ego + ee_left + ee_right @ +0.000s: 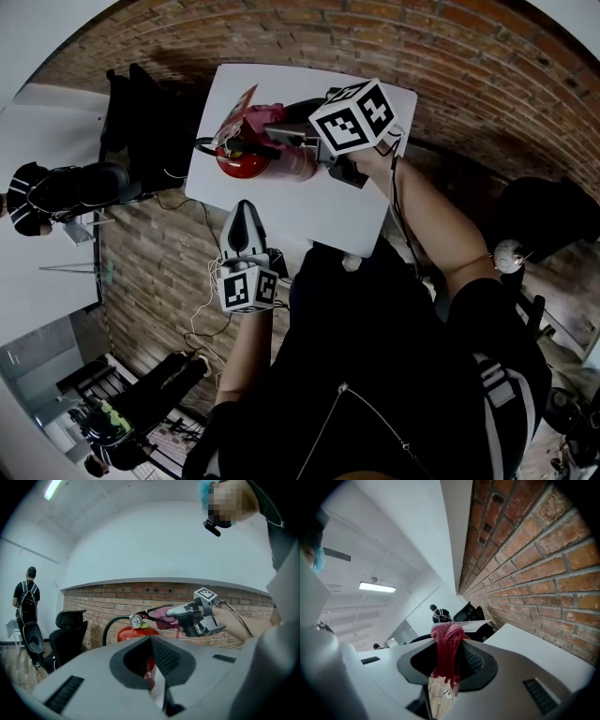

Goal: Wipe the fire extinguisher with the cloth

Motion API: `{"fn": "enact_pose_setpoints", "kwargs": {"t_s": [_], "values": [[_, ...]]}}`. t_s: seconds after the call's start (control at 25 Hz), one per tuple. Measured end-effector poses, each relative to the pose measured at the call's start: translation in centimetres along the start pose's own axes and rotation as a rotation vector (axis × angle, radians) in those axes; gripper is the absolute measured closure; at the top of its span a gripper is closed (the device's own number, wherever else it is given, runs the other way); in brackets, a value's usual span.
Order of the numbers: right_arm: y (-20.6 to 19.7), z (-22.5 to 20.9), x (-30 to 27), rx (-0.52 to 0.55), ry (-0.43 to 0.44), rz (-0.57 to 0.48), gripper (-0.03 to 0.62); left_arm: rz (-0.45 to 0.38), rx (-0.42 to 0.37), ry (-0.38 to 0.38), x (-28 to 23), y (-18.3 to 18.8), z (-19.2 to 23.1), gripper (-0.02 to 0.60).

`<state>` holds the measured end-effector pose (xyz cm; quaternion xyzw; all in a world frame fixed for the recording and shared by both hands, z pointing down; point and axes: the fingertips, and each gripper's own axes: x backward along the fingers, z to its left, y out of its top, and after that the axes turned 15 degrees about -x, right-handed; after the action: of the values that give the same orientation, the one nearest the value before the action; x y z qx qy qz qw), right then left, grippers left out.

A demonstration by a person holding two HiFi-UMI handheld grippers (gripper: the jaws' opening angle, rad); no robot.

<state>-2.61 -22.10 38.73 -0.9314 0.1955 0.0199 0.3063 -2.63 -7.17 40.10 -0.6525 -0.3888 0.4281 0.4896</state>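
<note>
The fire extinguisher (126,633) stands upright on the white counter (323,211), close to its far left corner. The counter's far edge lies along the brick wall (450,66), and black office chairs (141,112) crowd the floor just off its left edge. Its black hose (110,625) arches up on the side facing the chairs, and the round gauge (136,620) sits at the neck, below the handle.

The right claw (452,639) is clamped on a pink-red cloth (446,658), which bunches above the pads and hangs in a fold below them. Seen from the head view, this claw reaches in from the right and holds the cloth at the top of the extinguisher, by the handle; whether cloth and metal touch cannot be told.

The left claw (246,208) has its jaws drawn together with nothing between them. It hovers at the counter's near edge, tips pointing at the extinguisher and apart from it.

The near and right parts of the counter are bare, so there is open room on those two sides. The wall and the chairs close in on the other two.
</note>
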Motion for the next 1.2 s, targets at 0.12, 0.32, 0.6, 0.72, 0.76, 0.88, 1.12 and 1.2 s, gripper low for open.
{"fn": "enact_pose_setpoints", "kwargs": {"t_s": [0.12,0.32,0.6,0.72,0.76,0.88,1.12,1.2], "values": [[0.0,-0.6,1.1,-0.023,0.005,-0.037,0.480,0.005,-0.001,-0.003,-0.1,-0.2,0.0,0.571],[-0.6,-3.7,2.9,-0.079,-0.037,-0.089,0.480,0.012,-0.003,-0.018,-0.5,-0.5,-0.2,0.572],[-6.4,-13.1,3.5,-0.206,-0.196,-0.055,0.480,0.029,-0.001,-0.024,-0.9,-1.7,-0.1,0.571],[-8.9,-16.3,3.3,-0.252,-0.243,-0.037,0.480,0.035,-0.005,-0.023,-1.0,-1.9,0.1,0.571],[-9.8,-17.3,3.1,-0.268,-0.259,-0.032,0.480,0.038,-0.005,-0.021,-1.0,-2.0,0.2,0.571],[-12.4,-20.5,2.2,-0.318,-0.317,-0.023,0.480,0.050,-0.006,-0.011,-1.0,-2.7,0.6,0.571],[-17.8,-26.2,0.3,-0.427,-0.416,-0.018,0.480,0.062,0.000,0.008,-0.4,-3.4,1.1,0.571],[-19.2,-27.7,-0.3,-0.457,-0.439,-0.019,0.480,0.067,0.005,0.018,-0.1,-3.5,1.3,0.571]]}}
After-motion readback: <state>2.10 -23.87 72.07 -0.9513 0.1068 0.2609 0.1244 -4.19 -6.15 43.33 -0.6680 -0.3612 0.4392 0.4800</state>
